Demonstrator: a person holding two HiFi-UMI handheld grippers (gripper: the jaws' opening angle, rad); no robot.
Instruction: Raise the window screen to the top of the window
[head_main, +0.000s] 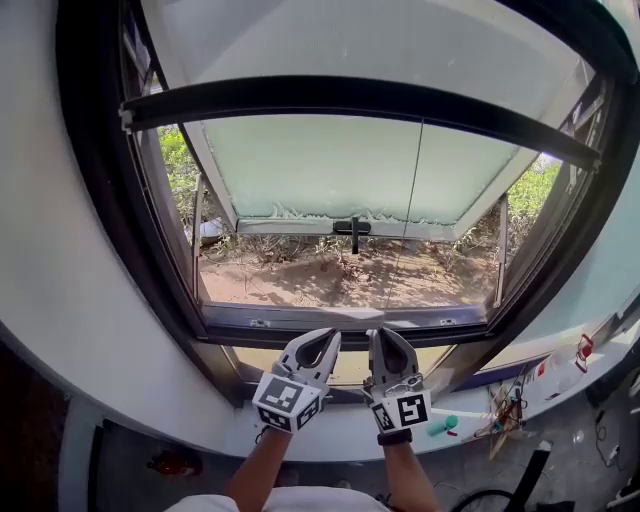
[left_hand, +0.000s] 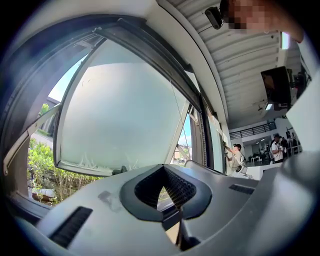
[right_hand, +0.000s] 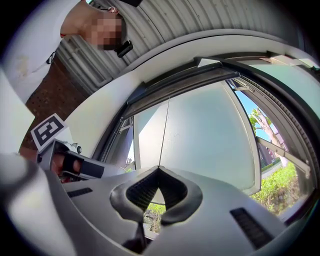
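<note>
Under the window (head_main: 92, 215): screen (head_main: 350, 98) high, both claws clenched

Across the upper part of the black-framed window we see the screen's dark bottom bar, well above the sill and a little short of the frame's top. From that bar a thin cord (head_main: 417, 180) drops in front of the frosted pane (head_main: 300, 165), which is swung outward over dirt and shrubs (head_main: 180, 170). Our right claw (head_main: 383, 338) is clenched. In its own view the cord runs straight down to its closed tips and is pinched there. Our left claw (head_main: 323, 340), just beside it, is clenched too, with nothing between its jaws. Both sit low at the middle of the window, pointing up toward the glass.
</note>
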